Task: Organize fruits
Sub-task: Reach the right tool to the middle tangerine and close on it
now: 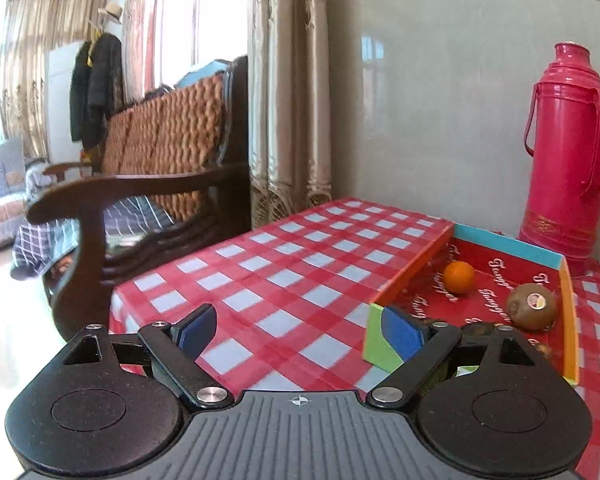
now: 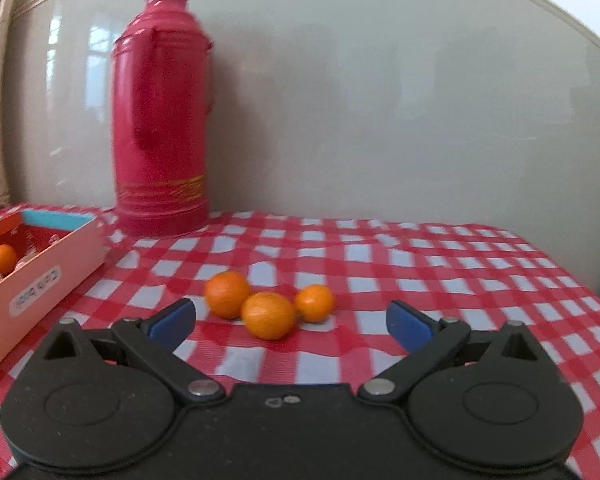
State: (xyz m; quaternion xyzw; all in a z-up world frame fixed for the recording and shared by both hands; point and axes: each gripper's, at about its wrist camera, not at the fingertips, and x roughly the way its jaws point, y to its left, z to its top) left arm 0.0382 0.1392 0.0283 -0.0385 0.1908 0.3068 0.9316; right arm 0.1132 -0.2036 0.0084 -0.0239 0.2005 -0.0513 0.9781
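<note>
A shallow cardboard box (image 1: 416, 270) with orange, blue and green walls lies on the checked tablecloth. In it rest an orange (image 1: 459, 277) and a brown kiwi (image 1: 532, 306). My left gripper (image 1: 300, 330) hovers just left of the box's near corner, open, with only cloth between its blue pads (image 1: 402, 334). In the right wrist view three oranges (image 2: 269, 315) sit together on the cloth just ahead of my right gripper (image 2: 291, 322), which is open and empty. The box (image 2: 56, 268) shows at the left there, with the orange (image 2: 3, 258) inside.
A tall red thermos (image 1: 566, 152) stands against the grey wall behind the box, also seen as the thermos (image 2: 162, 120) in the right wrist view. A dark wooden armchair (image 1: 140, 200) stands past the table's left edge. The checked tablecloth (image 2: 440, 280) stretches to the right.
</note>
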